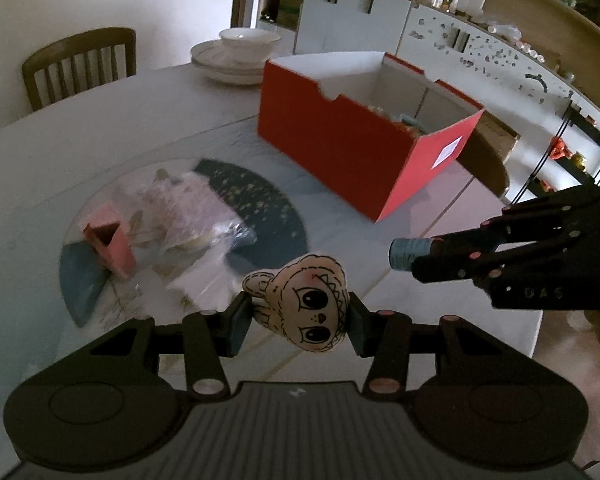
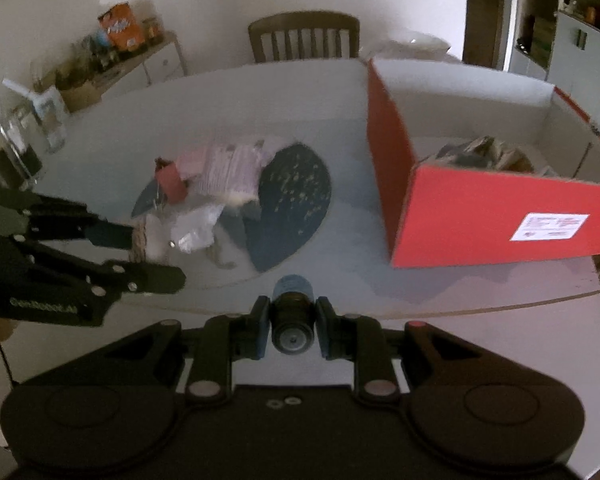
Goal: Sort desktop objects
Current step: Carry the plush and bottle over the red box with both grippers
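Note:
My left gripper (image 1: 296, 320) is shut on a beige bunny-face plush (image 1: 308, 300), held above the table. My right gripper (image 2: 292, 320) is shut on a small blue-capped dark cylinder (image 2: 293, 300). From the left wrist view the right gripper (image 1: 410, 254) and the cylinder's blue end (image 1: 408, 254) appear at the right. An open red box (image 1: 364, 148), white inside, stands beyond both grippers with several items in it; its near end wall (image 2: 500, 216) carries a white label. A pink box (image 1: 112, 240) and plastic-wrapped packets (image 1: 188, 208) lie on the glass turntable (image 1: 260, 200).
A stack of white dishes (image 1: 236, 56) sits at the table's far edge, with a wooden chair (image 1: 80, 64) behind it. White cabinets (image 1: 356, 20) stand past the box. A glass jar (image 2: 16, 140) and a cluttered sideboard (image 2: 112, 52) are at the left.

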Motion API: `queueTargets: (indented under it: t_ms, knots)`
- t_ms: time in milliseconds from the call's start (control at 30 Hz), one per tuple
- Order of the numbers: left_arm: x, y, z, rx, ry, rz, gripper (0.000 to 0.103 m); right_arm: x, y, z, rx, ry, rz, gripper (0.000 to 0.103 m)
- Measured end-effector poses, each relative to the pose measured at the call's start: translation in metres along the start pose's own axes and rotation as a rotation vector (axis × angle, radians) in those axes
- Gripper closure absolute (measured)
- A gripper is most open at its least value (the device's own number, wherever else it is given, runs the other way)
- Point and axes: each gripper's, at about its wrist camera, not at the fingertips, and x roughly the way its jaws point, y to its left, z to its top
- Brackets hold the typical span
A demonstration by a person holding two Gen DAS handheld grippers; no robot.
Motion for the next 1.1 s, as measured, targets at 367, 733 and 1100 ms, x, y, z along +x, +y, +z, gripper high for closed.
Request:
queueTargets:
  t_ms: [367, 733, 1100]
  knots:
    - [-0.010, -0.036, 0.041, 0.058, -0.028, -0.010, 0.055, -0.048, -0.035, 0.019, 0.052, -0.092, -0.025, 0.080]
    - [0.003, -0.069, 0.091, 0.103, -0.069, -0.036, 0.055, -0.072, -0.090, 0.050, 0.089, -0.162, -0.061, 0.080]
    - [0.038, -0.097, 0.146, 0.167, -0.077, -0.022, 0.055, -0.068, -0.141, 0.076, 0.055, -0.194, -0.095, 0.080]
